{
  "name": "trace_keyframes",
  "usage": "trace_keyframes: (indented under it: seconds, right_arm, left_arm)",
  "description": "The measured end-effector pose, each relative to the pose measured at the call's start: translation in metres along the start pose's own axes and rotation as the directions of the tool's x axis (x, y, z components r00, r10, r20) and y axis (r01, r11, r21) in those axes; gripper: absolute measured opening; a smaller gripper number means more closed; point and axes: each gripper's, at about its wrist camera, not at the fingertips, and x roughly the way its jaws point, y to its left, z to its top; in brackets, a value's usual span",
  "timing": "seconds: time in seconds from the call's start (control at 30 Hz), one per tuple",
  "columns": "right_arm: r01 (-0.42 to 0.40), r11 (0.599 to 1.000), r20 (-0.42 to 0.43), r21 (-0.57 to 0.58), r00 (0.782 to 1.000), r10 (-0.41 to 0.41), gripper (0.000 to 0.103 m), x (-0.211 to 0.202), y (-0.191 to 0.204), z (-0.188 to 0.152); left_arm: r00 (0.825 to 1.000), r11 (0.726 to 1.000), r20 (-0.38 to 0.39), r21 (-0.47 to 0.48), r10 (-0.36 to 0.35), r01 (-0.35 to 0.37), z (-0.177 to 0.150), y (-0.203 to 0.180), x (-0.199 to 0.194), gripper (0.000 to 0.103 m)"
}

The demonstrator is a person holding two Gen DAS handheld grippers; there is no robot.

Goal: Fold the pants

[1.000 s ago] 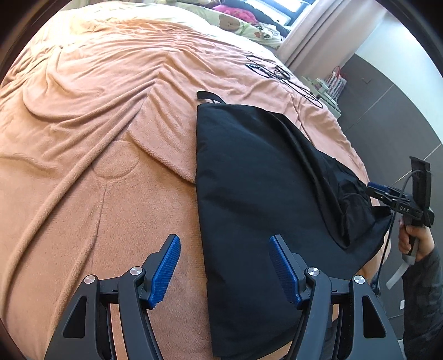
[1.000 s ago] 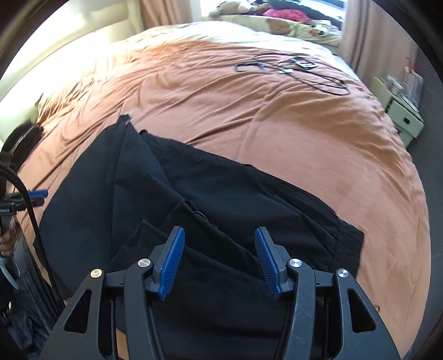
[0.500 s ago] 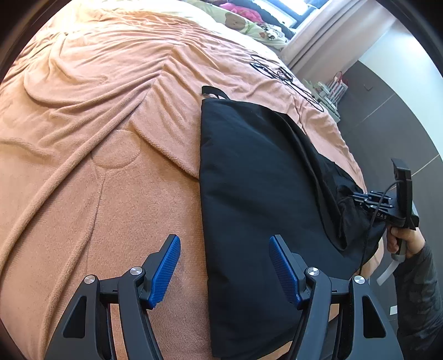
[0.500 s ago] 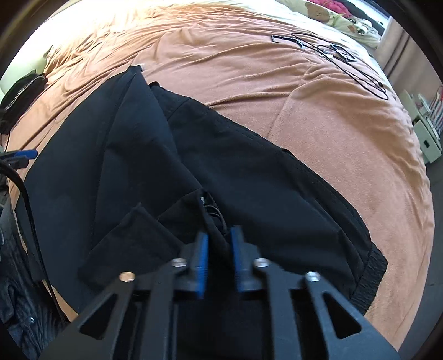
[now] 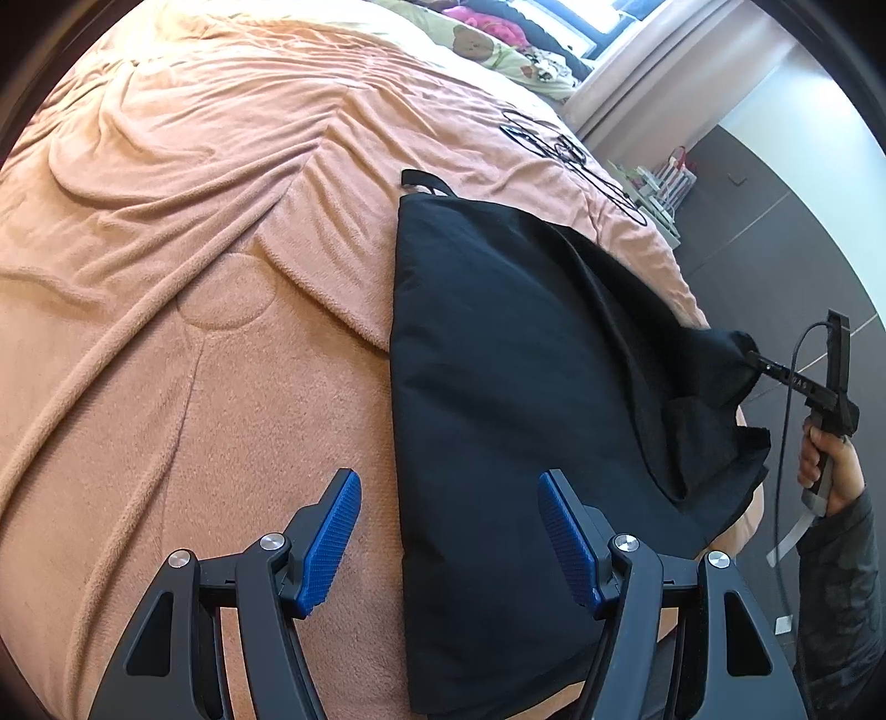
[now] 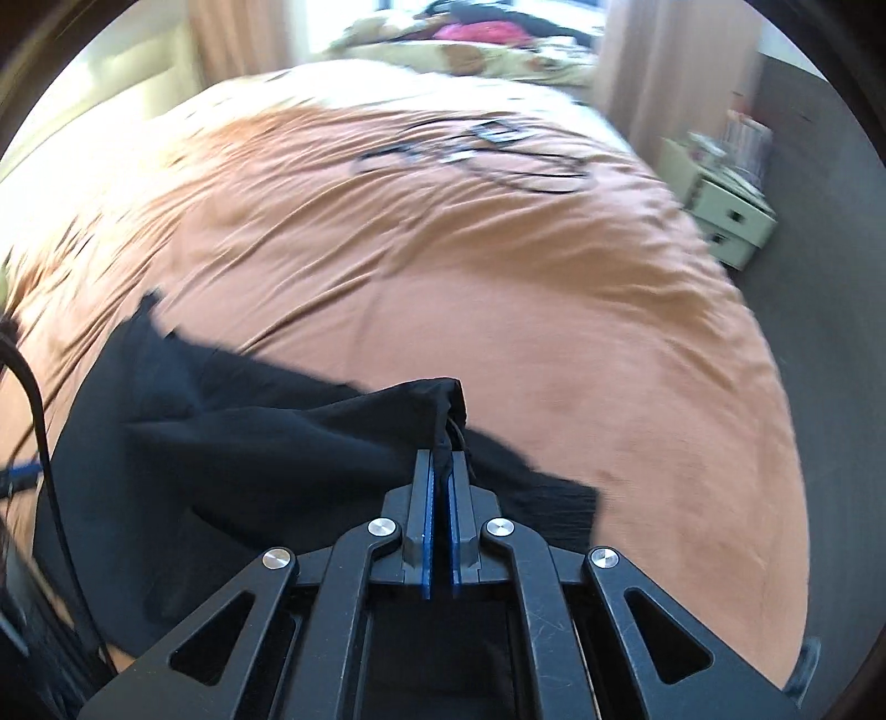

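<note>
Black pants (image 5: 515, 387) lie folded lengthwise on the orange blanket (image 5: 166, 249), near the bed's front edge. My left gripper (image 5: 448, 531) hangs open just above the near end of the pants, its right pad over the cloth and its left pad over blanket. In the left wrist view my right gripper (image 5: 756, 357) shows at the far right, held by a hand, pinching a bunched corner of the pants. My right gripper (image 6: 441, 471) is shut on that black cloth (image 6: 343, 421) and holds it lifted off the bed.
Black cables (image 6: 476, 149) and small devices lie far back on the blanket. Pillows and bedding (image 5: 498, 39) pile up at the head of the bed. A pale bedside cabinet (image 6: 725, 216) stands to the right, beside a dark wall and curtains.
My right gripper went from open over the pants to shut on a fold of them, then pulled the cloth up and back. My left gripper stayed open and in place.
</note>
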Motion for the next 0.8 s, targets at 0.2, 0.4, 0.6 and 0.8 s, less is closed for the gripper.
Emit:
trace_keyframes:
  seconds: [0.2, 0.4, 0.6, 0.8]
  right_arm:
    - [0.035, 0.992, 0.007, 0.122, 0.999, -0.036, 0.001, 0.008, -0.021, 0.002]
    - [0.075, 0.983, -0.05, 0.166, 0.996, -0.068, 0.008, 0.025, -0.022, 0.007]
    - [0.062, 0.979, -0.018, 0.196, 0.998, -0.06, 0.059, 0.007, -0.025, -0.001]
    - [-0.059, 0.997, 0.009, 0.048, 0.998, 0.059, 0.059, -0.018, -0.006, -0.02]
  left_arm:
    - [1.0, 1.0, -0.004, -0.01, 0.003, -0.003, -0.001, 0.001, 0.002, 0.069]
    - [1.0, 1.0, -0.008, -0.014, 0.006, -0.006, 0.0, 0.002, 0.004, 0.069]
    - [1.0, 1.0, -0.009, -0.014, 0.006, -0.007, 0.0, 0.001, 0.004, 0.069]
    - [1.0, 1.0, -0.006, -0.018, 0.0, 0.0, -0.004, -0.002, 0.002, 0.069]
